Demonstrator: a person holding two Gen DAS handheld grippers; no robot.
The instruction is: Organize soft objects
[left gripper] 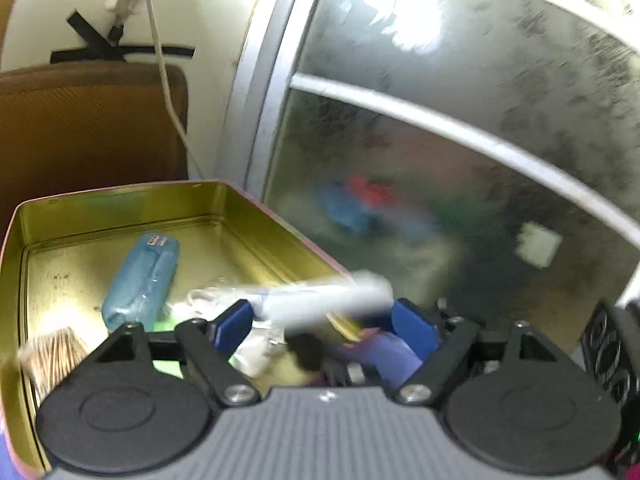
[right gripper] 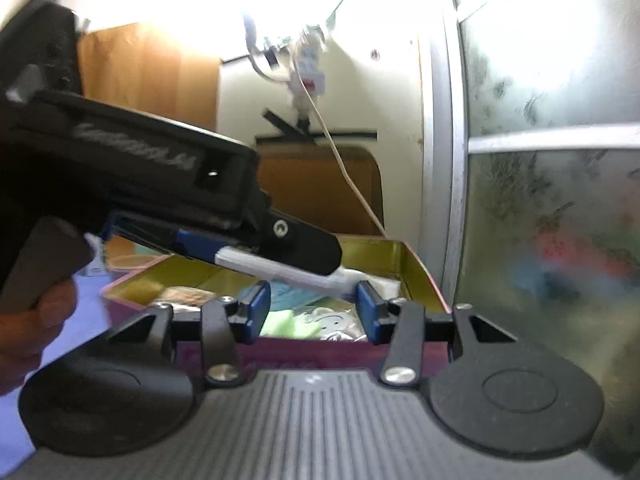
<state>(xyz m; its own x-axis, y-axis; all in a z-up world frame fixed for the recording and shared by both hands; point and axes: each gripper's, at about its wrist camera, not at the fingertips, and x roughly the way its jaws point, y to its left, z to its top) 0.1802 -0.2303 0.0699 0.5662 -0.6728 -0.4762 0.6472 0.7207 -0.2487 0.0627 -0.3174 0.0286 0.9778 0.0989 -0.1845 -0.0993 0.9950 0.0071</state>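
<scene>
Left wrist view: left gripper (left gripper: pixel 324 320) carries white roll (left gripper: pixel 332 304) over tin (left gripper: pixel 120 204); right gripper (right gripper: pixel 312 312) spread, idle. Next: lower, release inside.

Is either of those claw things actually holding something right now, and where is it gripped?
The left gripper seems to hold a white tube by one end. The right gripper holds nothing.

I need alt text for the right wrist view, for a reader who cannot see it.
The left hand-held gripper holds a white tube over an open gold-lined tin with soft packets inside. The right hand-held gripper, open and empty, points at the tin from the near side. Frosted glass fills the right.
</scene>
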